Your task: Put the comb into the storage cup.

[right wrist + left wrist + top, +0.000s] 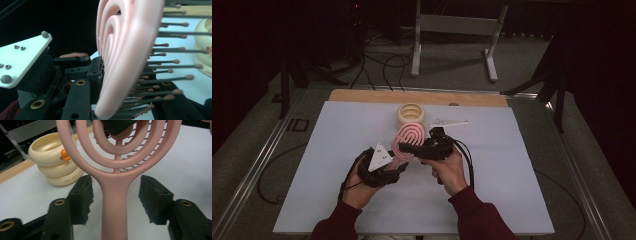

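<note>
A pink hairbrush (409, 137) with looped arcs and dark bristles is held above the white sheet at the table's middle. My right gripper (414, 147) is shut on the brush head (125, 50), one jaw on its smooth back and one among the bristles. My left gripper (115, 195) is open, with the pink handle (113, 220) between the pads, a clear gap on each side. In the high view the left gripper (398, 161) sits just left of the right one, under its grey plate (379, 156).
A cream ringed holder (411, 115) with an orange mark (65, 155) stands just behind the brush. A small white object (449, 122) lies to its right. The white sheet (337, 190) covers the wooden table; a metal frame (457, 25) stands on the floor beyond.
</note>
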`<state>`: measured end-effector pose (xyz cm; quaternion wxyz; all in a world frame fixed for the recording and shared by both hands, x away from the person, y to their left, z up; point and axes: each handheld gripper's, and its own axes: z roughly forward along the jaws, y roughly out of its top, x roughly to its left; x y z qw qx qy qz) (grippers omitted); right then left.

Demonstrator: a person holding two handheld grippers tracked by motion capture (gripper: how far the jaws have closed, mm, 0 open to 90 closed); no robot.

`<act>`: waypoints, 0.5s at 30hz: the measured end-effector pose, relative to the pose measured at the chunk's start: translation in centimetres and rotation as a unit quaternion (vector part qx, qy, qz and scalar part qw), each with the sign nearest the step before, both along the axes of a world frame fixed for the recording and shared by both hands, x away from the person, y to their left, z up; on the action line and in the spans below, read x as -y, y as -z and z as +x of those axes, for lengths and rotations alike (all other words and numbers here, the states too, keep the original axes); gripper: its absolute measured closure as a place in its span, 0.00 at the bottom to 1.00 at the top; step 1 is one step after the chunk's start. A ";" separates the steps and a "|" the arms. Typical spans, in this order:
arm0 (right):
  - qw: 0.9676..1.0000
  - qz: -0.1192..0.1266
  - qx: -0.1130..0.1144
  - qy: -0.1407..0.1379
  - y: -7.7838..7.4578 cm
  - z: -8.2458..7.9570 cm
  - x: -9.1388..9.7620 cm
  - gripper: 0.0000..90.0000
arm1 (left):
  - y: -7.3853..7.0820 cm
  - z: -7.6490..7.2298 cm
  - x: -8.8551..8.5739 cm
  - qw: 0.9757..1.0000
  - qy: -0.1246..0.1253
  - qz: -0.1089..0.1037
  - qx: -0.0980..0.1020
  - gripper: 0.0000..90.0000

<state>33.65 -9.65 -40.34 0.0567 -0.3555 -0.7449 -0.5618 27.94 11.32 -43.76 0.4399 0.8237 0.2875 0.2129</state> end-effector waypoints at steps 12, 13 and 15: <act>1.000 -0.001 0.000 0.002 -0.1 0.2 0.0 0.71 | -0.9 0.1 -1.4 0.999 -0.012 -0.046 -0.021 0.41; 1.000 -0.002 0.000 0.003 -0.2 0.3 0.1 0.71 | -0.9 0.1 -1.5 0.999 -0.013 -0.046 -0.018 0.41; 1.000 -0.003 0.002 0.005 -0.3 0.4 0.3 0.71 | -0.9 0.0 -1.8 0.999 -0.021 -0.040 -0.009 0.38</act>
